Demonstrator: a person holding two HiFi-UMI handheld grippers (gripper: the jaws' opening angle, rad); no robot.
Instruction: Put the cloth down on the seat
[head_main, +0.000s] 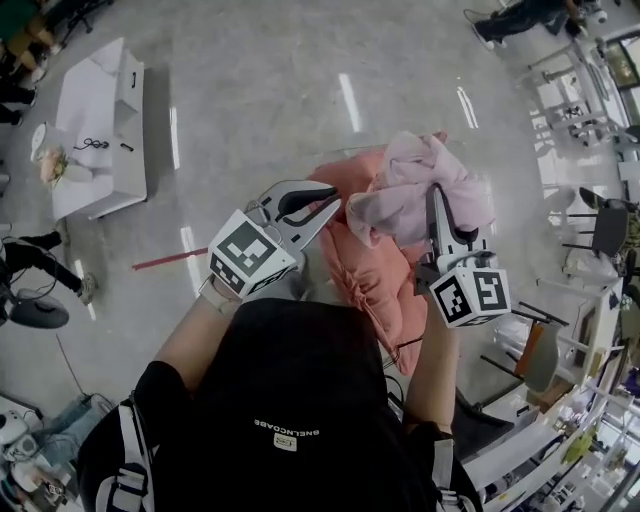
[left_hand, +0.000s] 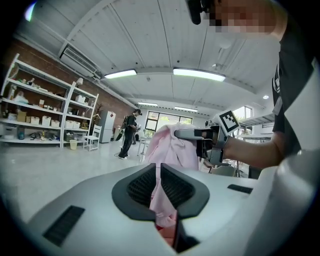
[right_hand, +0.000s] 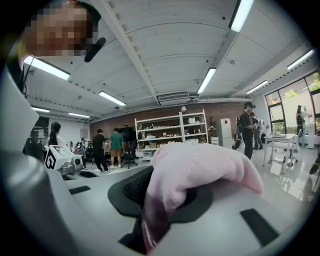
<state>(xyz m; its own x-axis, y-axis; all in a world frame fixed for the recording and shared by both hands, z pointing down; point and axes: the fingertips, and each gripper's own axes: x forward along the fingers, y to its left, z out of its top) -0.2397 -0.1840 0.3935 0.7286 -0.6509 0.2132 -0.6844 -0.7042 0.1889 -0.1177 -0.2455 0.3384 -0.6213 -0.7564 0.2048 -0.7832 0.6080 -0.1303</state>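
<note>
**A:** Tongs first. What is the left one doing?

**B:** The left gripper (head_main: 335, 205) has its jaws drawn nearly together. A thin fold of the pink cloth (head_main: 415, 190) is pinched in the slit between the pads.

**A:** And the right one?

**B:** The right gripper (head_main: 437, 200) has its tips at about three o'clock from the left one's, and its jaws point to twelve. They are narrow and clamped on a thick bunch of the cloth, which spills over one jaw.

**A:** So where is the cloth?

**B:** It is held up between the two grippers, with most of it bunched at the right one's tips. In the head view it sits over the salmon seat cushion (head_main: 365, 275), which spreads from it toward seven o'clock. I can't tell whether any corner touches the cushion.

**A:** Anything further out?

**B:** There is a polished grey floor (head_main: 260, 90), and a white table (head_main: 95, 130) at ten o'clock, well apart from the seat.
</note>
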